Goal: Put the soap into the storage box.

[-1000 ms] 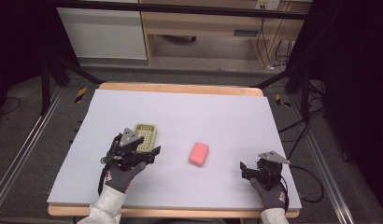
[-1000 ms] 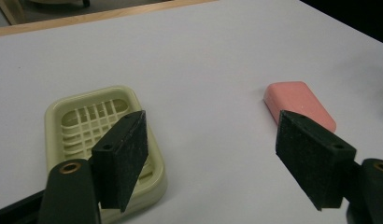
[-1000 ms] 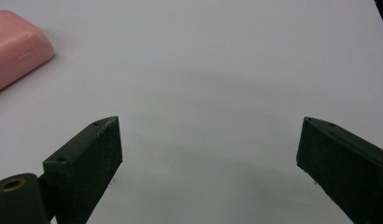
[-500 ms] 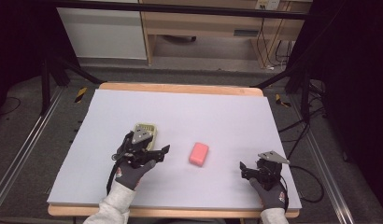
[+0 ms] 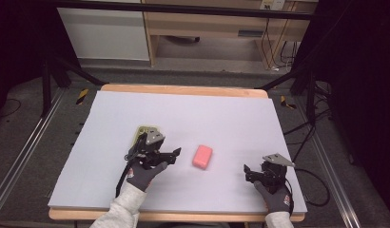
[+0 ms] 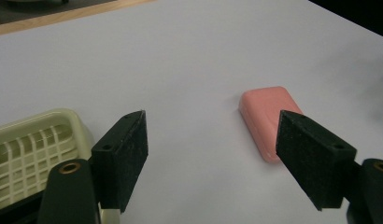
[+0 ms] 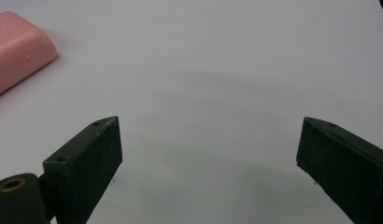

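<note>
- Counter (image 5: 231,114): flat, matte, pale lavender-grey sheet over a light wooden board, wood edge showing along the far and near sides.
- Pink soap bar (image 5: 202,157): smooth, rounded-corner rectangular block, lying flat near the middle of the counter, between the two grippers; seen in the left gripper view (image 6: 269,119) ahead and partly behind the right-hand jaw, and in the right gripper view (image 7: 17,49) at the upper left corner.
- Soap dish (image 5: 144,133): pale yellow-green plastic tray with rounded corners, partly hidden under the left gripper in the high view; in the left gripper view (image 6: 35,149) glossy rim and a lattice of thin ribs inside, sitting at the lower left beside the left-hand jaw.
- Left gripper (image 5: 176,152): black, angular body with a grey three-cornered plate on top, held in a grey gloved hand (image 5: 143,173); released, jaws spread wide; in the left gripper view (image 6: 222,158) blocky wedge-shaped jaws with a rough matte face, apart from the soap, bare counter between them.
- Right gripper (image 5: 246,170): same black build and grey plate, held in a grey gloved hand (image 5: 275,197) near the counter's right front corner, well apart from the soap; released, jaws wide; in the right gripper view (image 7: 208,154) dark wedge-shaped jaws with small holes, nothing but bare counter between.
- Light grey sleeve (image 5: 119,211) on the left forearm, soft knit look.
</note>
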`<control>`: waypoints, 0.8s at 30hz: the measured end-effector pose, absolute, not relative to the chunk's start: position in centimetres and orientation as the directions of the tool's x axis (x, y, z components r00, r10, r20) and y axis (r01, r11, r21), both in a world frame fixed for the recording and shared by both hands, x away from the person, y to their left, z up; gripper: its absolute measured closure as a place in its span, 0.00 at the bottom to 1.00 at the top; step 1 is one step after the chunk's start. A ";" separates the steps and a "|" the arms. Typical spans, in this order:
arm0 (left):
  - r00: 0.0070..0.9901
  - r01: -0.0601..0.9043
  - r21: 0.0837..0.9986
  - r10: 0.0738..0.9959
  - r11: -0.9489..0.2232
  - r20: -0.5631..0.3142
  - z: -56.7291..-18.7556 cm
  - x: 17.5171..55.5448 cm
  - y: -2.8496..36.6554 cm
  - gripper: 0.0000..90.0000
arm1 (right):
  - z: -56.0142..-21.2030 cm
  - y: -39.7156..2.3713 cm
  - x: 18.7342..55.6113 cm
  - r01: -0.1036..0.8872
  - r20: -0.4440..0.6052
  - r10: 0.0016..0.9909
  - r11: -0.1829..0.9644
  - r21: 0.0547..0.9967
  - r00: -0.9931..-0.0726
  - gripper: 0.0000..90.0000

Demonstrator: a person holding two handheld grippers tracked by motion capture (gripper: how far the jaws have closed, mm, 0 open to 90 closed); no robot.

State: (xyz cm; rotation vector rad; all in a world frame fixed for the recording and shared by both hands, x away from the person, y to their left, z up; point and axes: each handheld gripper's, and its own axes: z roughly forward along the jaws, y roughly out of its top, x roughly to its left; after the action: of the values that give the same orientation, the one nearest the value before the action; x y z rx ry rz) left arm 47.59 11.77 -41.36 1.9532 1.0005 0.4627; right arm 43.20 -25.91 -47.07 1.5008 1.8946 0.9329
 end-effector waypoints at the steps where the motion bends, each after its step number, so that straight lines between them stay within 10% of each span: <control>1: 0.610 0.468 0.830 0.791 -0.304 -0.054 -41.4 47.6 11.6 0.27 | -47.1 -25.9 43.2 0.596 0.004 0.973 0.138 0.791 -0.230 0.08; 24: 0.643 0.468 0.814 0.764 -0.343 -0.048 -41.8 48.8 8.3 0.26 | -47.1 -25.9 43.2 0.594 0.004 0.972 0.139 0.792 -0.233 0.08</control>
State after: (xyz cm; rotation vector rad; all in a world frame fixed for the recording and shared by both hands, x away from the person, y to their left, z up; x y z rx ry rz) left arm 48.83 8.33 -41.83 2.0025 0.9620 0.4355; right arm 43.19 -25.90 -47.05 1.4976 1.8958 0.9359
